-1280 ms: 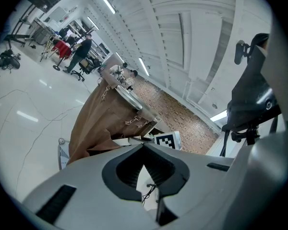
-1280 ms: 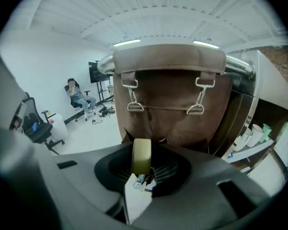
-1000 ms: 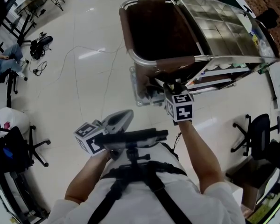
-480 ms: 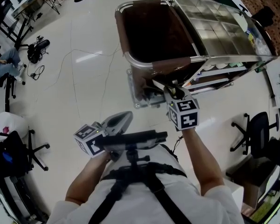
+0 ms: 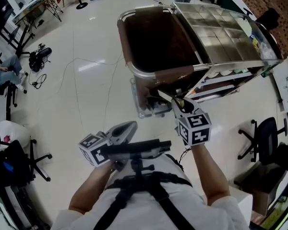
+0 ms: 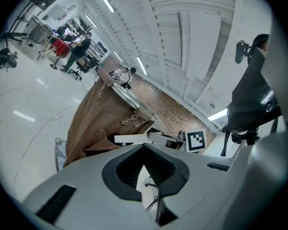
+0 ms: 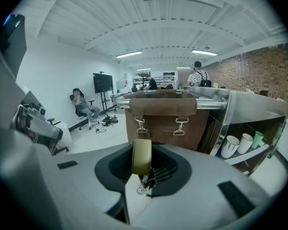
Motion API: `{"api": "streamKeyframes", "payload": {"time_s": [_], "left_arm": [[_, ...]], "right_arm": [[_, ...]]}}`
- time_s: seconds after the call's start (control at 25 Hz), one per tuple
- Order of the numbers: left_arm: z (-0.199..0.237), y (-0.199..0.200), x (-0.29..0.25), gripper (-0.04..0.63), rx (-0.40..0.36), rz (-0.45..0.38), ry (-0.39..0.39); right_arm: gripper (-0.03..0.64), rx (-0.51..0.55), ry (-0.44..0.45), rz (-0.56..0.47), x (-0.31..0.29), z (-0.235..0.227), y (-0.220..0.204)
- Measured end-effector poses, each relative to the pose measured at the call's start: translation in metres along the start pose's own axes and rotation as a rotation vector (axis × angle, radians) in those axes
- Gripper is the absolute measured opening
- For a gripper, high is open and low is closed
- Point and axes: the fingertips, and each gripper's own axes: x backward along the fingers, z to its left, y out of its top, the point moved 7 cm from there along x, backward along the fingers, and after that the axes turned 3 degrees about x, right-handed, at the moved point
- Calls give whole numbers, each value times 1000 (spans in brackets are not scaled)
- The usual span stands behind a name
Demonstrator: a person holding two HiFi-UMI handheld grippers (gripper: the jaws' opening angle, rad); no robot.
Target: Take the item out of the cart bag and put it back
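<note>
Fingers (image 7: 86, 186) of right gripper (image 7: 142, 170) pinching olive item (image 7: 142, 155), risen — outside cart bag (image 7: 163, 121)

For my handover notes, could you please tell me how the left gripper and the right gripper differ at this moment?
The right gripper is shut on an olive item seen edge-on; the left gripper has its jaws together with nothing between them. The right gripper reaches out close to the brown cart bag; the left gripper is held back near the person's body, farther from the bag. Both are grey and carry a cube with square markers.
</note>
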Motion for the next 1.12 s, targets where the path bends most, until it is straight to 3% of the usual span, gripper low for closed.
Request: {"api": "streamKeyframes", "payload": {"time_s": [1.12], "left_arm": [[-7,1,-9,3,-12,6,-22]], "right_arm": [[75,-71,-8,-95,72,-3,9]]}}
